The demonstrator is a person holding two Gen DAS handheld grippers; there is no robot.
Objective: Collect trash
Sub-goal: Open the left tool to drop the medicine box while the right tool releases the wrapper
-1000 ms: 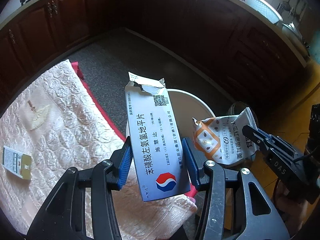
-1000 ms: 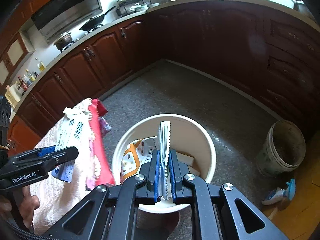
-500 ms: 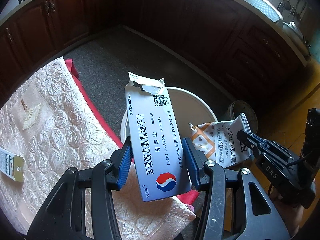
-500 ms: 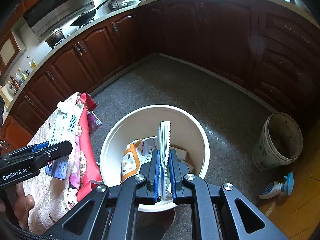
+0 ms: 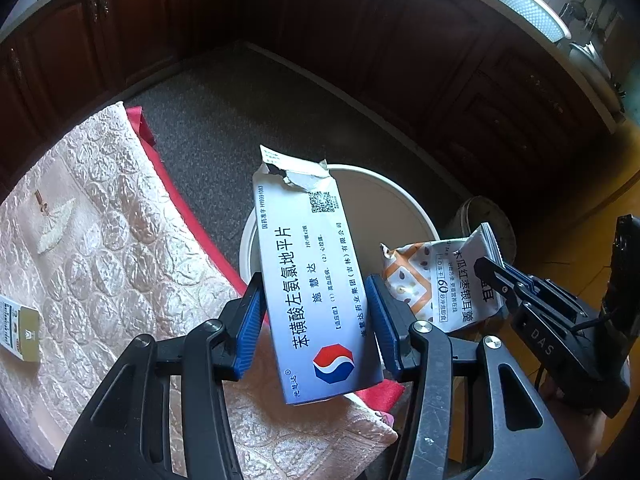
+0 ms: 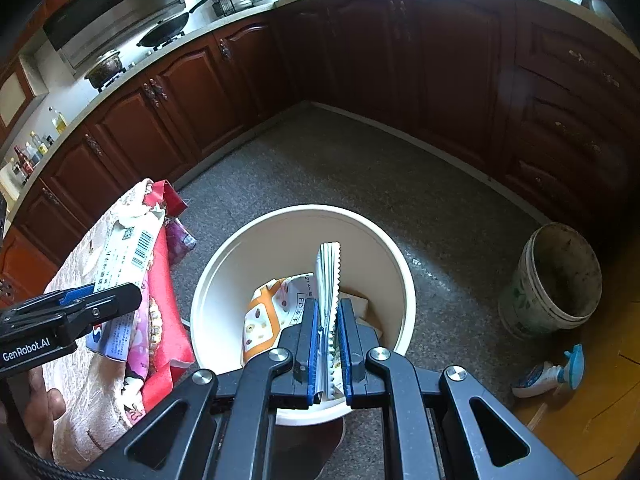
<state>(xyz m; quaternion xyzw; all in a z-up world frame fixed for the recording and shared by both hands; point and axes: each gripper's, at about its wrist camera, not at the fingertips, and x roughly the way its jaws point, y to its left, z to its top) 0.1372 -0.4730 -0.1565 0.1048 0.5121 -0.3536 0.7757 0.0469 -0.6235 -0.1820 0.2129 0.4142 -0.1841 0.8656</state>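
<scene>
My left gripper [image 5: 316, 316] is shut on a torn white and blue medicine box [image 5: 308, 264], held upright above the table's edge beside the cream trash bucket [image 5: 404, 208]. In the right wrist view the box [image 6: 124, 256] shows at the left in that gripper [image 6: 100, 304]. My right gripper [image 6: 328, 344] is shut on an orange and white snack wrapper [image 6: 276, 308], held by its sealed edge over the bucket's [image 6: 248, 256] opening. The wrapper [image 5: 440, 280] also shows in the left wrist view, right of the box.
The table has a pink quilted cloth [image 5: 88, 248] over a red one [image 6: 168, 304]. A small packet [image 5: 20, 332] lies on it at the left. A dirty bucket [image 6: 556, 280] and a spray bottle [image 6: 552, 372] stand on the floor at the right. Dark cabinets ring the room.
Both grippers have shifted a little over the last second, and the views have tilted; the bucket sits more squarely below the wrapper. Both grips are unchanged.
</scene>
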